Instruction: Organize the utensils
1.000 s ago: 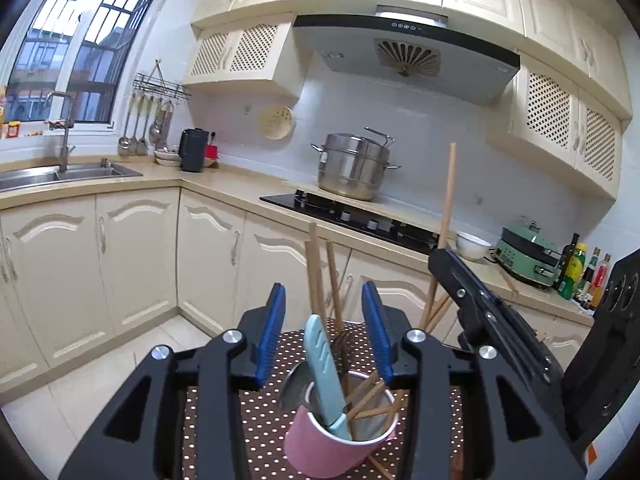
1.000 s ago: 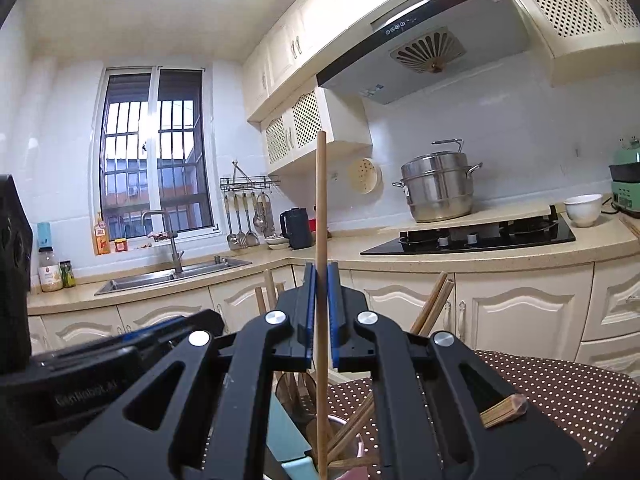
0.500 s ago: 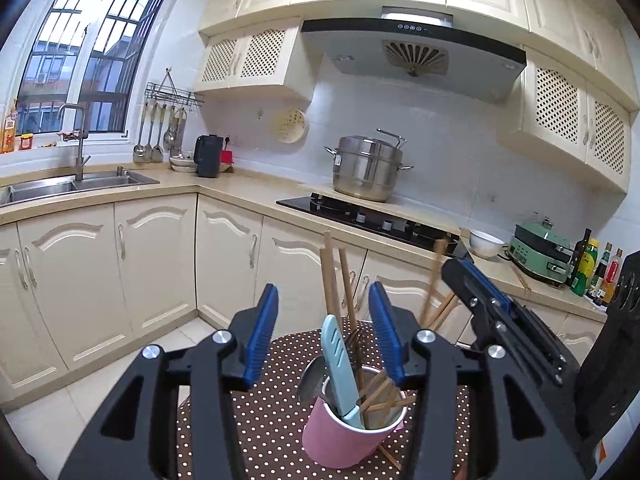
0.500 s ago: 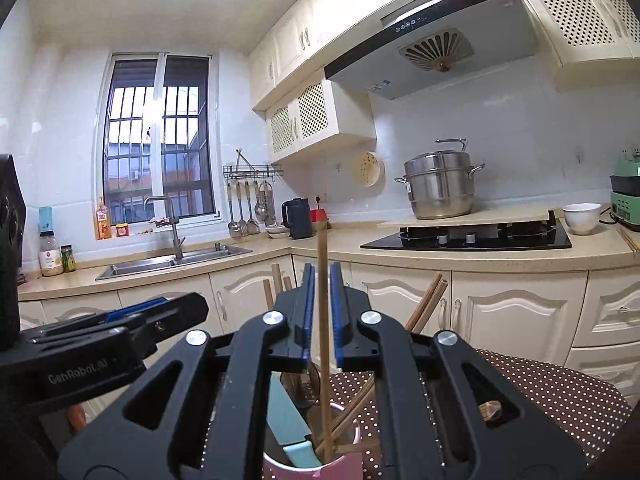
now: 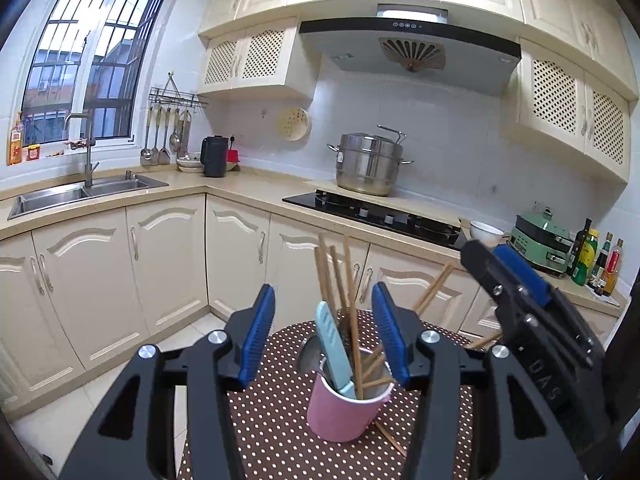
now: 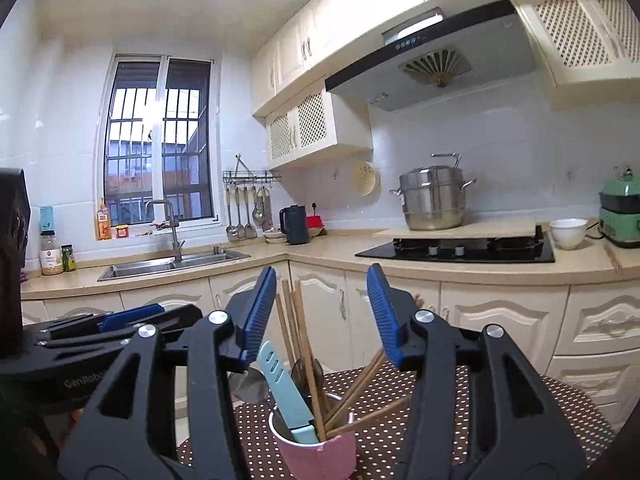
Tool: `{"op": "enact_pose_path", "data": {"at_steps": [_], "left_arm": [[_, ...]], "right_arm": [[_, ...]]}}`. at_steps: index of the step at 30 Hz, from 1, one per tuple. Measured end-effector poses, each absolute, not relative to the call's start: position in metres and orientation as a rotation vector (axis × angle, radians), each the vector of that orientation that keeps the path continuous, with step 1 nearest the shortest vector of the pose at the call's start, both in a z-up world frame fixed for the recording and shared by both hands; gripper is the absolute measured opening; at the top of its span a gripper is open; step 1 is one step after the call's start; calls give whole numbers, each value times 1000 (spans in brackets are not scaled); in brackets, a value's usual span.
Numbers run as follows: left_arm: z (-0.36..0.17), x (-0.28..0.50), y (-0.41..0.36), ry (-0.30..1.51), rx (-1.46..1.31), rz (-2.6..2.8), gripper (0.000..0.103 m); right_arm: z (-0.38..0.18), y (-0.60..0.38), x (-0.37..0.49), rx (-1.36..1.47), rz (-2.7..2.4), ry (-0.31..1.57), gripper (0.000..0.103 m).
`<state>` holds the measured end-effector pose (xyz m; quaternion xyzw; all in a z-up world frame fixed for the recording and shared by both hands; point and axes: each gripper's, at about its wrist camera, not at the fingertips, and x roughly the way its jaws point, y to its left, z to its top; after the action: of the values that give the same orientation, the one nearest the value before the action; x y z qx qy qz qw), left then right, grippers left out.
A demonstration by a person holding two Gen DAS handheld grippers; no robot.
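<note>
A pink cup (image 5: pixel 344 412) (image 6: pixel 320 452) stands on the dotted brown tablecloth (image 5: pixel 272 420). It holds several wooden chopsticks (image 5: pixel 344 280) (image 6: pixel 300 340), a light blue knife (image 5: pixel 334 352) (image 6: pixel 286 392) and a metal ladle (image 5: pixel 310 356). My left gripper (image 5: pixel 324 334) hovers just before and above the cup with its jaws opening and nothing pressed between them. My right gripper (image 6: pixel 320 312), also seen in the left wrist view (image 5: pixel 516 280), is above the cup. Its jaws are opening, and the chopsticks stand free beyond its pads.
A loose chopstick (image 5: pixel 390 438) lies on the cloth beside the cup, and another (image 5: pixel 480 340) lies further right. Behind run cream cabinets (image 5: pixel 168 264), a sink (image 5: pixel 80 192), a black hob (image 6: pixel 456 250) with a steel pot (image 6: pixel 434 200), and a white bowl (image 6: pixel 568 232).
The right gripper's jaws have let go of the tall chopstick, which now stands in the cup. Both grippers have opened wider and drawn back and up from the cup.
</note>
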<state>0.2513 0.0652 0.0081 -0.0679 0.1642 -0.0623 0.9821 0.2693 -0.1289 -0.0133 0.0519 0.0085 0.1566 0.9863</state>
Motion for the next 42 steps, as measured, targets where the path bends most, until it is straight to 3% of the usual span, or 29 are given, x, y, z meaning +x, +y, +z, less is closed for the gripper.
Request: {"op": "enact_pose_path", "data": {"at_steps": [3, 17, 21, 29, 33, 34, 39, 42], "left_arm": [[10, 243, 60, 352, -123, -126, 58], [-31, 221, 32, 568, -97, -143, 60], [-52, 225, 38, 664, -117, -128, 60], [-86, 224, 51, 768, -117, -96, 60], [-101, 225, 56, 808, -104, -92, 60], [-102, 226, 57, 815, -103, -92, 60], [-117, 232, 58, 857, -88, -89, 60], [-123, 235, 57, 870, -84, -92, 60]], "right_arm": [[-7, -137, 257, 102, 306, 23, 54], [-40, -188, 228, 49, 233, 252, 59], [-60, -193, 234, 28, 225, 401, 59], [-133, -177, 280, -18, 276, 874, 59], [-158, -164, 294, -30, 302, 1006, 59], [-162, -159, 298, -43, 306, 1031, 58], [-175, -143, 308, -91, 317, 1104, 36], [-180, -137, 312, -117, 313, 1127, 32]]}}
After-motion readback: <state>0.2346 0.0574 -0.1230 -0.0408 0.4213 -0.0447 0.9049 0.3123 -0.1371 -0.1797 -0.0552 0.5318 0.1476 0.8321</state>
